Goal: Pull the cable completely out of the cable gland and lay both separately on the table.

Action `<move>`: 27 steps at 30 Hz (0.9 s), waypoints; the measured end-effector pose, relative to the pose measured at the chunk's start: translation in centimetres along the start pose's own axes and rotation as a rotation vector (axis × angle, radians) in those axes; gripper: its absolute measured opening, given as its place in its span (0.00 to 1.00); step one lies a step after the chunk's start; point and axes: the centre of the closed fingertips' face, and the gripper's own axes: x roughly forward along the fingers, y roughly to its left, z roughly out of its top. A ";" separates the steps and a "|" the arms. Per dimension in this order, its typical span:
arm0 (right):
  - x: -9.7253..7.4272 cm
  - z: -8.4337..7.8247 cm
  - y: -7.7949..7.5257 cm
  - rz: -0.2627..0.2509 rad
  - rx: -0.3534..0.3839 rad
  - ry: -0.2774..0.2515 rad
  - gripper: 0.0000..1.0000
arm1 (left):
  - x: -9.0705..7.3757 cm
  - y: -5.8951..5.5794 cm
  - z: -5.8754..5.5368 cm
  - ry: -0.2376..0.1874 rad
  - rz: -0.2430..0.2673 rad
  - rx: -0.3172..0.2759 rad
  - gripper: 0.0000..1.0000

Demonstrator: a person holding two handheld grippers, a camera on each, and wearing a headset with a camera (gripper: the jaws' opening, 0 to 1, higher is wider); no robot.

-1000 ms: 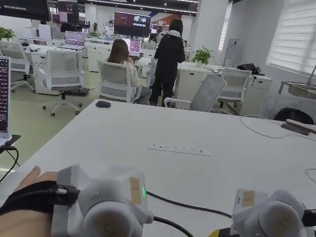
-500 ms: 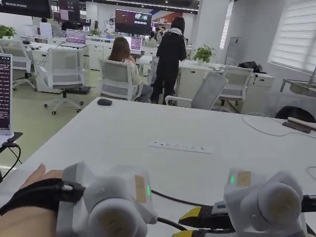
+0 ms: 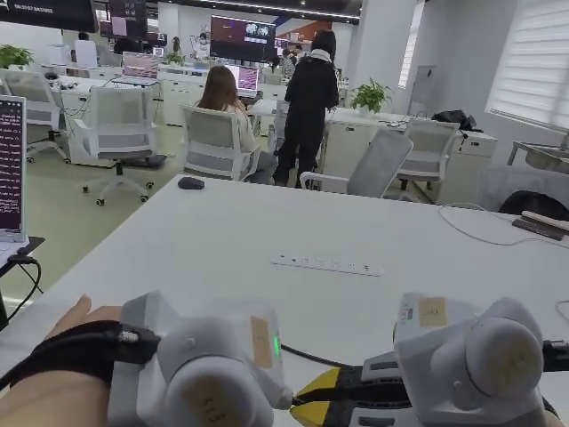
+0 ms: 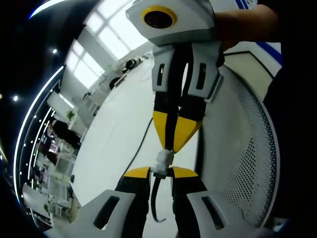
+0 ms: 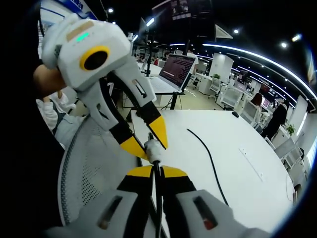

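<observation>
Low at six o'clock from where the person stands, by the near edge of the table, the two grippers meet tip to tip. The left gripper pinches the white gland between its yellow tips. The right gripper, coming in from twelve o'clock in the left gripper view, is pressed together on the black cable just behind the gland. Cable and gland are joined, held off the table. A power strip lies beyond at twelve o'clock.
</observation>
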 end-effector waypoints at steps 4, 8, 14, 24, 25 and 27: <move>0.0 -0.4 0.0 -0.004 -0.011 0.009 0.03 | 0.1 0.0 0.0 -0.002 -0.004 -0.004 0.17; -0.3 -1.1 -0.1 -0.005 -0.009 0.023 0.03 | 0.1 -0.2 0.1 -0.007 -0.014 -0.009 0.17; -0.9 -2.4 -0.6 -0.018 -0.001 0.053 0.03 | 0.1 0.1 -0.1 -0.005 -0.007 -0.016 0.17; -1.7 -4.9 -1.7 -0.058 0.008 0.123 0.03 | -0.2 0.8 -0.6 0.005 0.013 -0.029 0.17; -1.7 -5.0 -1.8 -0.059 0.008 0.127 0.03 | -0.2 0.9 -0.7 0.006 0.013 -0.030 0.17; -1.8 -5.4 -2.0 -0.063 0.016 0.135 0.04 | -0.2 0.9 -0.7 0.007 0.014 -0.032 0.17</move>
